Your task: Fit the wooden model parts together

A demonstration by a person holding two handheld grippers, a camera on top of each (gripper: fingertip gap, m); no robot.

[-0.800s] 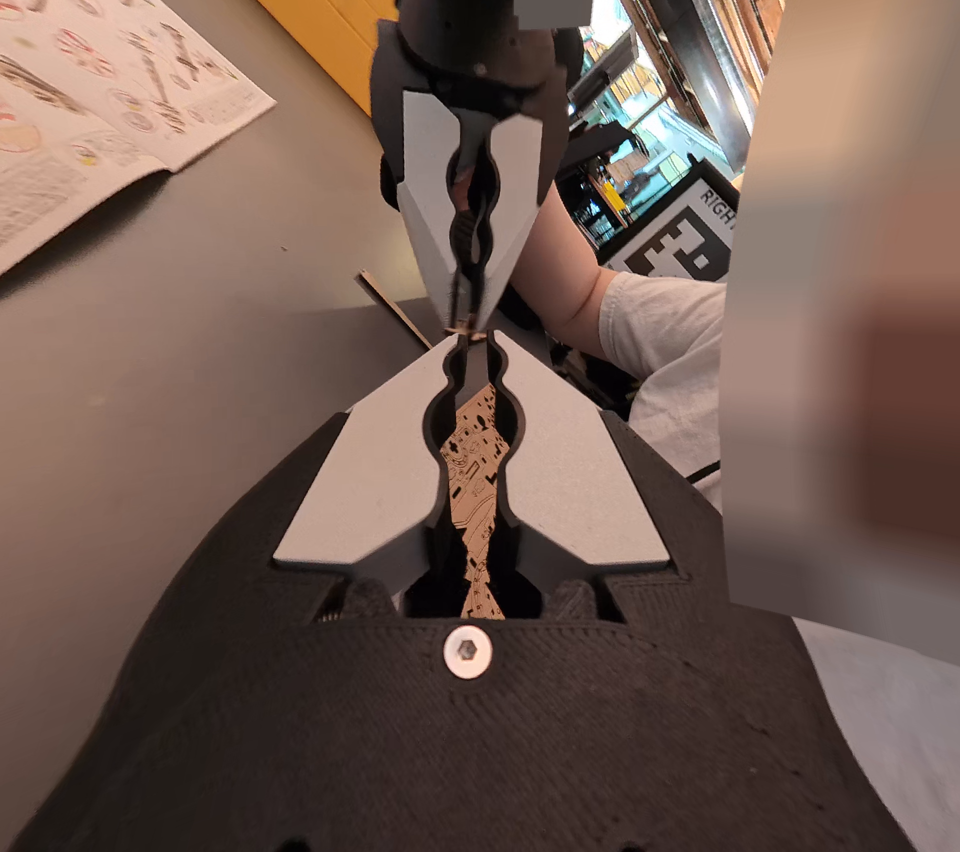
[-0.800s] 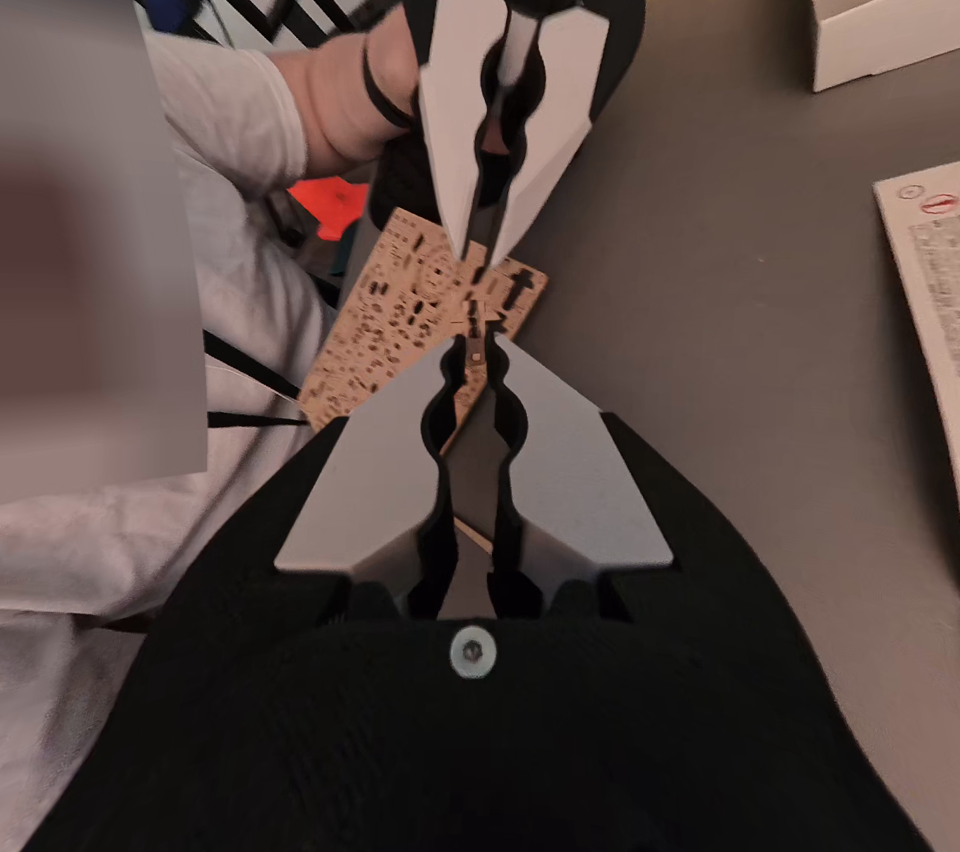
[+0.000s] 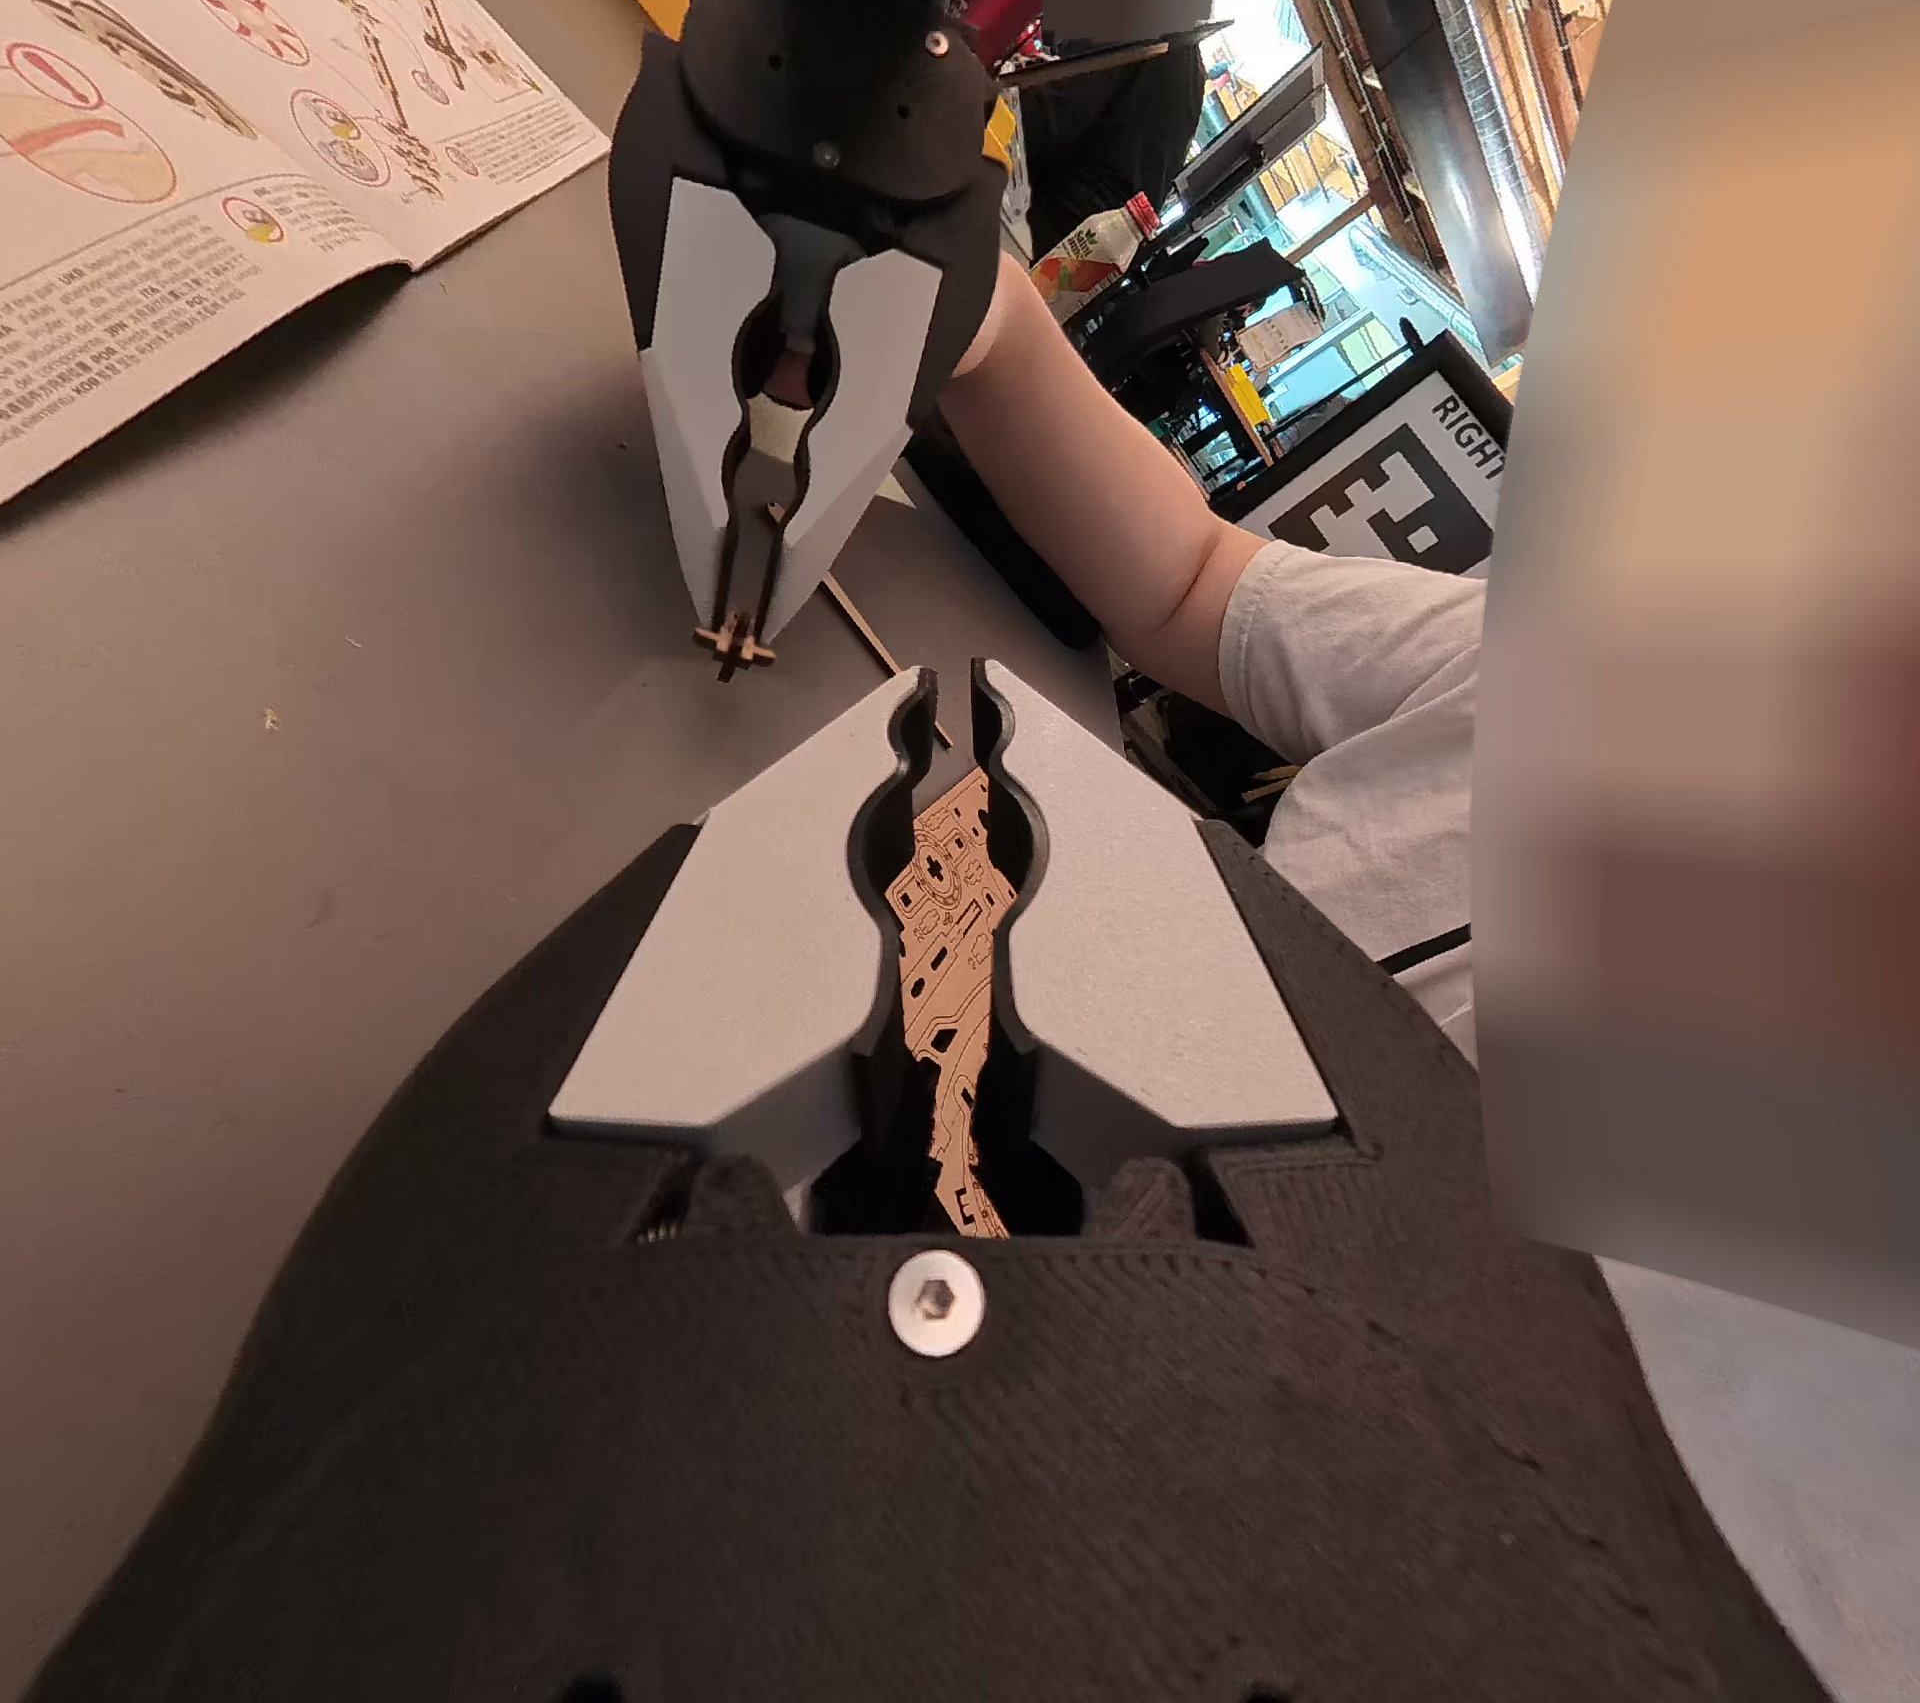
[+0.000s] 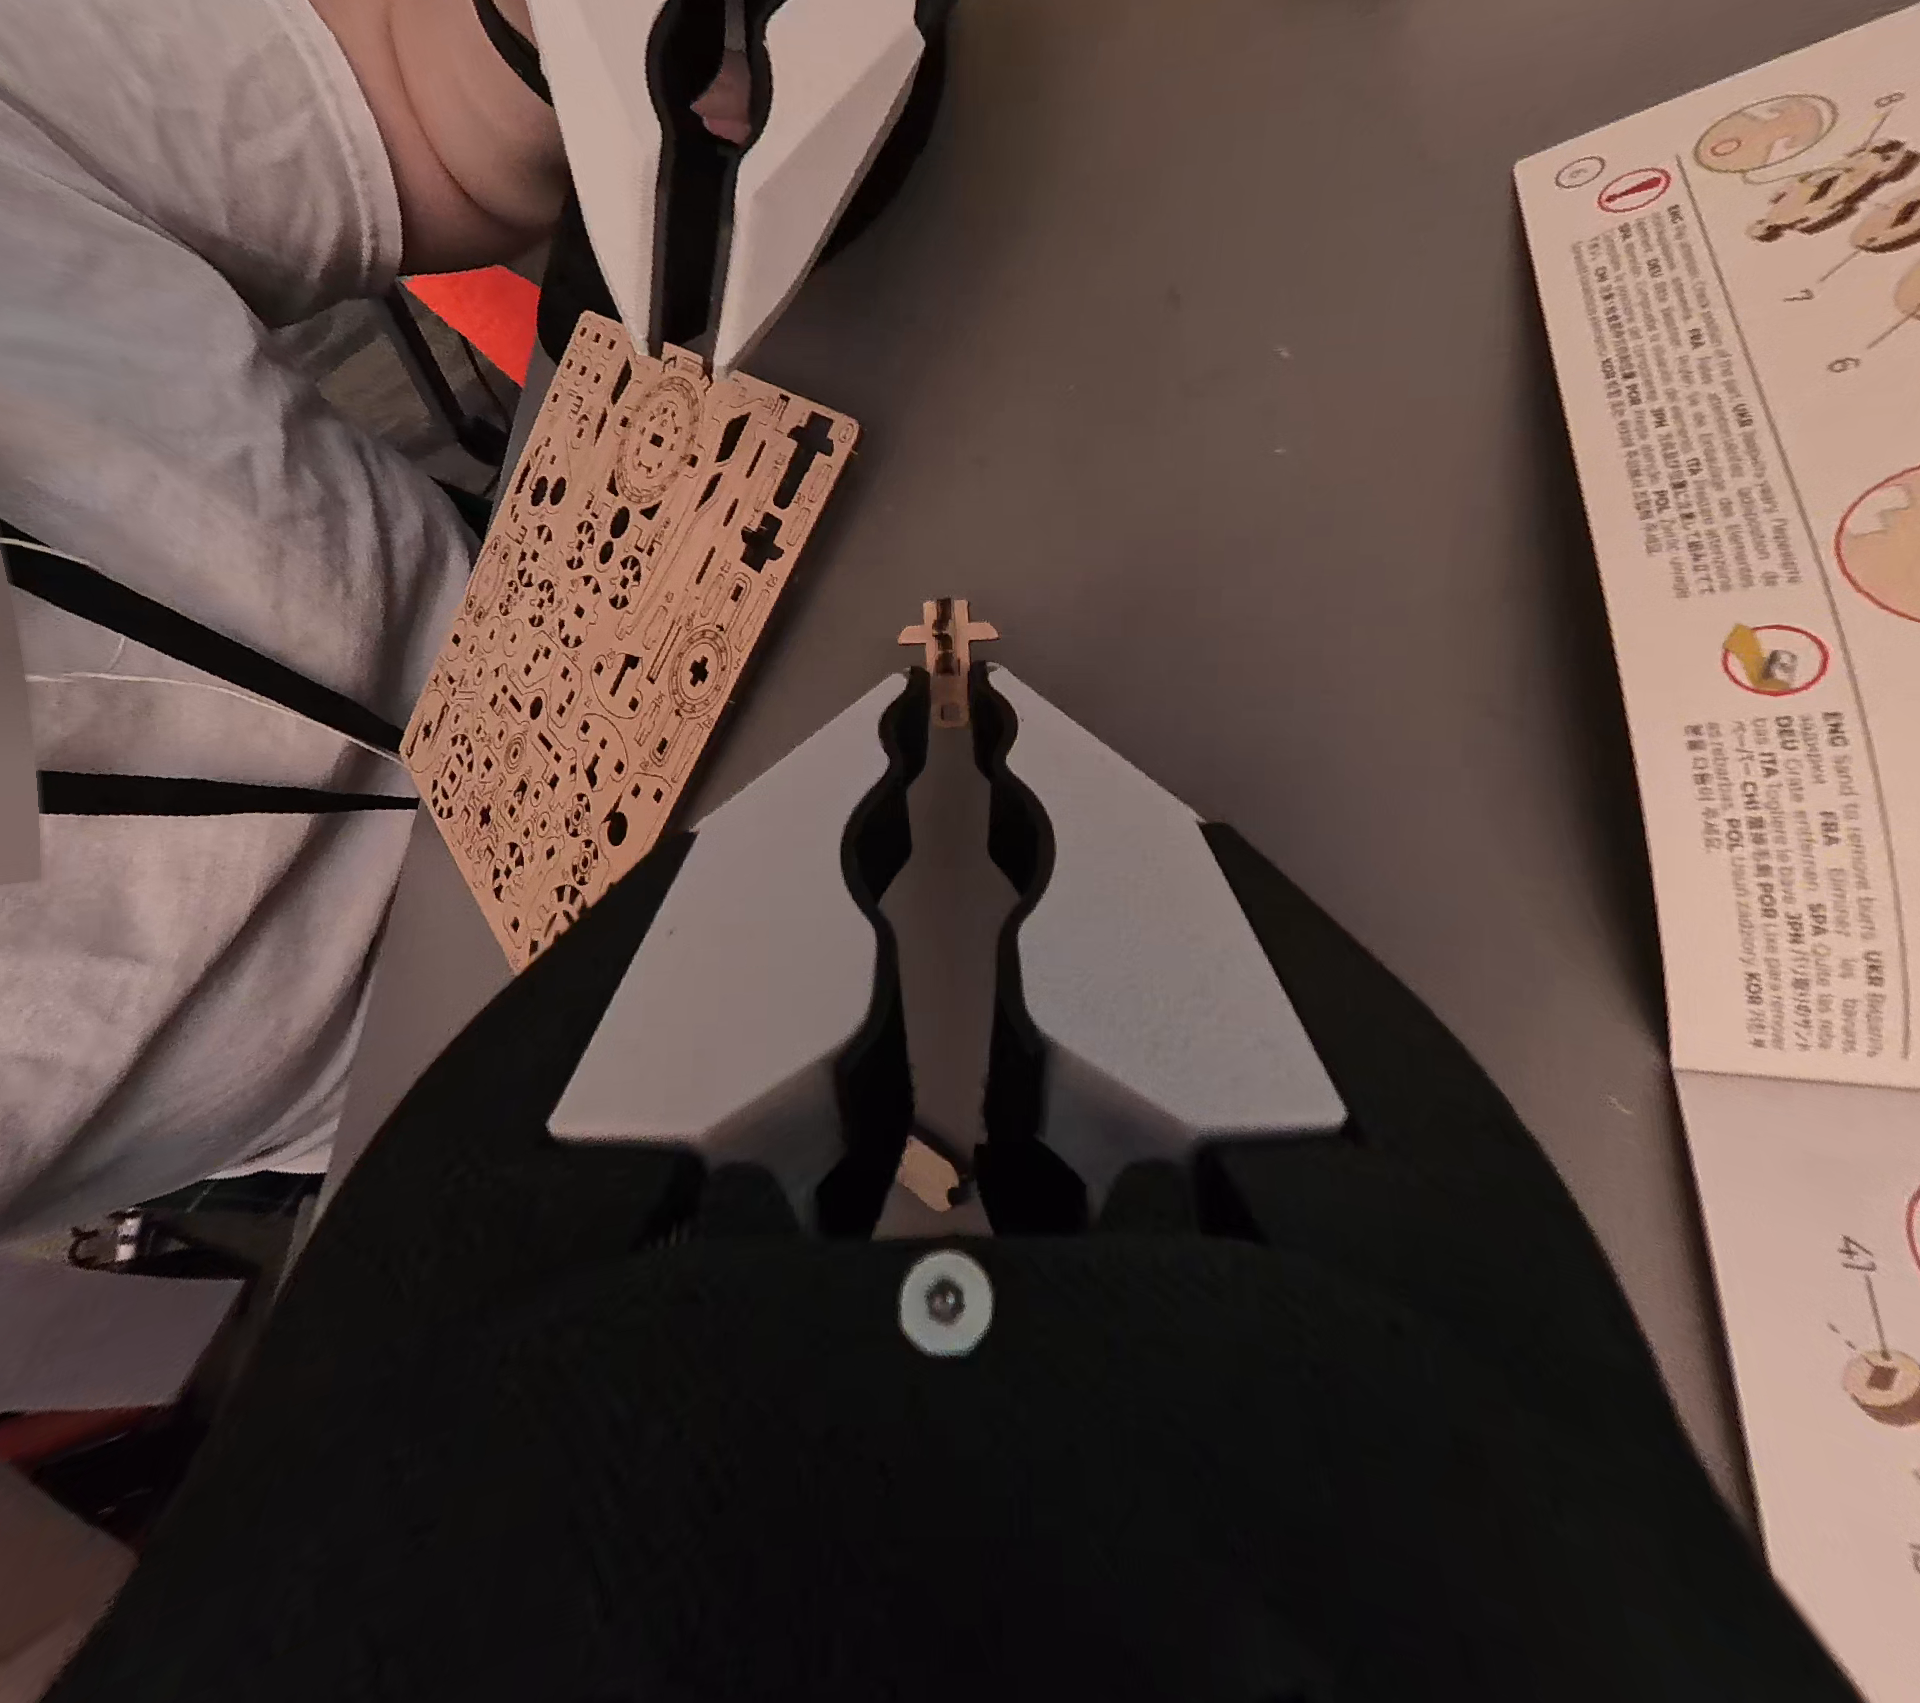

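The right gripper (image 4: 948, 677), clenched on a cross-shaped piece (image 4: 947, 637), has pulled away from the parts sheet (image 4: 623, 635) that the left gripper (image 4: 686, 360) grips over the surface (image 4: 1195, 406) edge.

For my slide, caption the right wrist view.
Right hand-held gripper pinches a small cross-shaped wooden part beside the laser-cut sheet.

From the left wrist the sheet (image 3: 948, 926) shows only as a strip between the fingers (image 3: 769, 947). The booklet (image 4: 1766, 614) runs off the right edge. Mosaic patches cover the person.
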